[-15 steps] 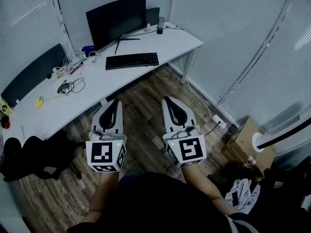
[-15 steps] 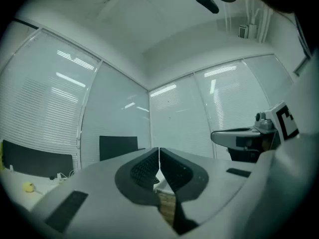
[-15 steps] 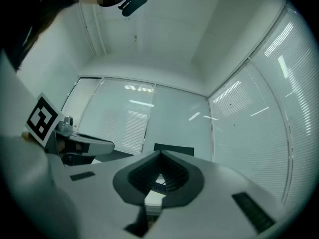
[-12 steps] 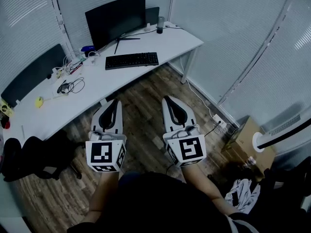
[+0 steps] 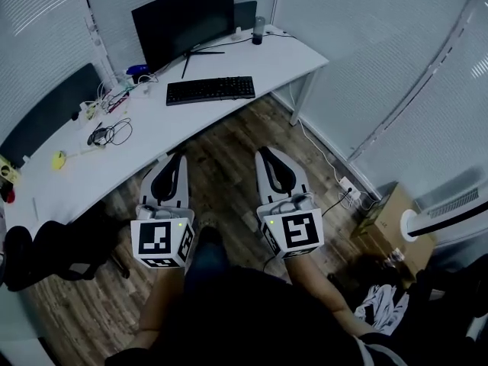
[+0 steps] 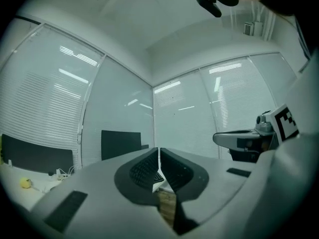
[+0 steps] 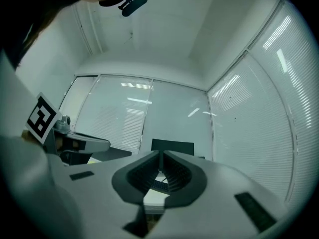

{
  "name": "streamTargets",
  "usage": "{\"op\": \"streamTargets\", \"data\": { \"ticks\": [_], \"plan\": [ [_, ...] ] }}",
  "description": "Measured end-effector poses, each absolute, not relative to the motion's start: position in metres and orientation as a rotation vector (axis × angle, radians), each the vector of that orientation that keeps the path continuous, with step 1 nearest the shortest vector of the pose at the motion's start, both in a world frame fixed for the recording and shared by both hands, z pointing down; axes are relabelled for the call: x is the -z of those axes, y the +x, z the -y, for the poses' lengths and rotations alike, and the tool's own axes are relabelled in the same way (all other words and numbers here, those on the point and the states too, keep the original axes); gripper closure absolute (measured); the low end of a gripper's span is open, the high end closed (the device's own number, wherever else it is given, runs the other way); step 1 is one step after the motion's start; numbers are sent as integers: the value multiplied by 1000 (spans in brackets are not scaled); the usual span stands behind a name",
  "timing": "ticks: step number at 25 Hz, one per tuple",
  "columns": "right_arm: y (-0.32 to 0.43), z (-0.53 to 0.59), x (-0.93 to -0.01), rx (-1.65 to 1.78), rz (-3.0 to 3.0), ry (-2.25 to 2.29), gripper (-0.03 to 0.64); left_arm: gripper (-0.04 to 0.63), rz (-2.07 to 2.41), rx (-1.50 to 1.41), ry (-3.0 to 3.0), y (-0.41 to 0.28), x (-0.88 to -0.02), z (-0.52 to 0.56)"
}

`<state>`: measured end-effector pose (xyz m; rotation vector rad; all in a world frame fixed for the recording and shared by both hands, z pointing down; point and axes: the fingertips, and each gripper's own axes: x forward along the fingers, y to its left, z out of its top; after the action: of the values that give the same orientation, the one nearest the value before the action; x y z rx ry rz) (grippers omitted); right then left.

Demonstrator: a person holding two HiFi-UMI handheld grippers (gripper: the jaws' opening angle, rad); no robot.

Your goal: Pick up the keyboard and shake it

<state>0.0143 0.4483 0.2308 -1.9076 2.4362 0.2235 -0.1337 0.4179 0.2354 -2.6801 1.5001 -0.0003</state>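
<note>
A black keyboard [image 5: 210, 90] lies on the white desk [image 5: 175, 132], in front of a black monitor [image 5: 183, 21]. Both grippers hang over the wooden floor, well short of the desk. My left gripper [image 5: 178, 157] is shut and holds nothing. My right gripper [image 5: 264, 152] is also shut and empty. In the left gripper view the left gripper [image 6: 159, 151] has its jaws together, with a sliver of keyboard [image 6: 159, 177] showing below the tips. In the right gripper view the right gripper [image 7: 160, 156] is likewise closed, pointing at the keyboard [image 7: 160, 185] and monitor [image 7: 172, 146].
Cables [image 5: 110, 134], a yellow object [image 5: 59, 159] and a dark cup [image 5: 258, 30] sit on the desk. A black chair [image 5: 46, 250] stands at the left. A cardboard box [image 5: 385, 204] and a power strip [image 5: 347, 189] lie on the floor to the right.
The view has shifted slightly toward the desk and a leg now shows between the grippers. Both grippers stay shut and keep much the same pose.
</note>
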Motion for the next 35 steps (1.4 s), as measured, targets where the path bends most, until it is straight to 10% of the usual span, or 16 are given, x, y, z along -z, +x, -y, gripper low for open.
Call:
{"op": "streamTargets", "data": {
  "ticks": [35],
  "plan": [
    [72, -49, -358, 198, -2335, -2323, 480, 382, -1371, 229, -2993, -159, -361, 41]
  ]
}}
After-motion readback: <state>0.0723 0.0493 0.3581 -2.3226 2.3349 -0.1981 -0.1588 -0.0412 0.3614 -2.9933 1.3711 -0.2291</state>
